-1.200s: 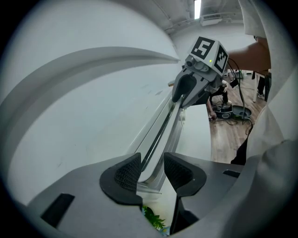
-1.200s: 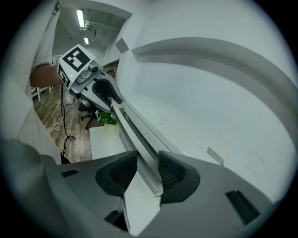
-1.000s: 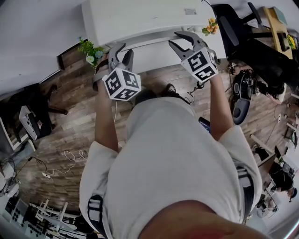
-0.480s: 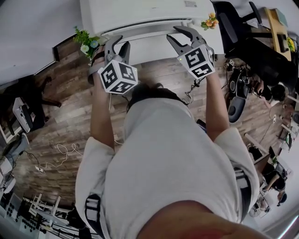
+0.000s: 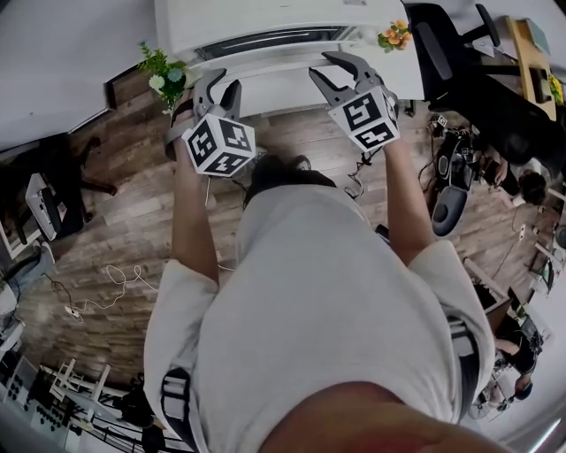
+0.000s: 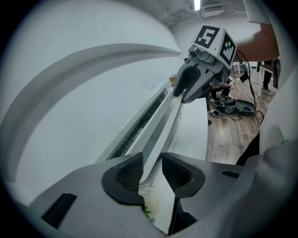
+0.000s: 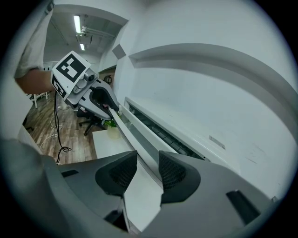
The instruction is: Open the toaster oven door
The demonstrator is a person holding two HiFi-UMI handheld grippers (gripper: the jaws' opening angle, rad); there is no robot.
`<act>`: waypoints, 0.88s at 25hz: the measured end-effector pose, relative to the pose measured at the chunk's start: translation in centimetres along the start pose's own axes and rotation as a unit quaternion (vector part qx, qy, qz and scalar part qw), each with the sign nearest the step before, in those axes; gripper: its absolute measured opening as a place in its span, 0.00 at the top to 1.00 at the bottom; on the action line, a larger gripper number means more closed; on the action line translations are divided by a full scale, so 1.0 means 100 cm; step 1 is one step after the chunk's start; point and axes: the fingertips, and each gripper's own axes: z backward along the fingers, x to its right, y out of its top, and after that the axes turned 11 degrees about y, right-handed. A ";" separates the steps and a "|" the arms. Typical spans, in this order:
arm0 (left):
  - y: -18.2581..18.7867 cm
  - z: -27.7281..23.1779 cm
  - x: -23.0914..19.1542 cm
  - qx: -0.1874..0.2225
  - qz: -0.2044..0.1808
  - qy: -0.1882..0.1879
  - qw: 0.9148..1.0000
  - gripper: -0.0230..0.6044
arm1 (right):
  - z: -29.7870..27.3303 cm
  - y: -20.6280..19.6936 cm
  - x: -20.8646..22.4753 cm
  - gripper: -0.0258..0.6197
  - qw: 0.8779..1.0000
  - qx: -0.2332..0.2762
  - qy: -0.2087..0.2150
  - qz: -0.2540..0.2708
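The white toaster oven (image 5: 265,16) stands on a white table (image 5: 283,95) in front of me. A dark gap (image 5: 265,41) shows between its body and the top of the door. Along the door's top runs a long white handle bar (image 5: 274,58). My left gripper (image 5: 223,84) is shut on the bar's left part, and in the left gripper view the handle bar (image 6: 160,135) runs between the pads (image 6: 128,174). My right gripper (image 5: 318,64) is shut on the right part, with the handle bar (image 7: 139,135) between its pads (image 7: 173,173).
A small green plant (image 5: 159,75) stands at the table's left end and orange flowers (image 5: 393,35) at its right end. A black office chair (image 5: 442,44) and desks stand to the right. Cables (image 5: 115,283) lie on the wooden floor.
The dark gap above the door has grown wider. Both grippers have kept hold of the handle bar and drawn it a little towards me.
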 end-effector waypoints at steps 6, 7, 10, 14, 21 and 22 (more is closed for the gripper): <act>-0.002 0.003 0.003 -0.002 0.009 0.007 1.000 0.74 | 0.002 -0.001 -0.005 0.73 1.000 0.006 0.003 -0.002; -0.002 0.002 0.003 -0.002 0.011 0.007 1.000 0.74 | 0.002 -0.002 -0.004 0.73 1.000 0.006 0.003 -0.002; -0.003 0.003 0.005 -0.005 0.013 0.006 1.000 0.74 | 0.002 -0.003 -0.006 0.73 1.000 0.006 0.005 -0.002; -0.005 0.006 0.010 -0.003 0.013 0.008 1.000 0.74 | 0.003 -0.006 -0.011 0.74 1.000 0.011 0.009 -0.005; -0.009 0.012 0.016 -0.004 0.015 0.010 1.000 0.74 | 0.006 -0.009 -0.019 0.74 1.000 0.016 0.017 -0.011; -0.009 0.012 0.017 -0.005 0.016 0.010 1.000 0.74 | 0.006 -0.010 -0.020 0.74 1.000 0.016 0.018 -0.012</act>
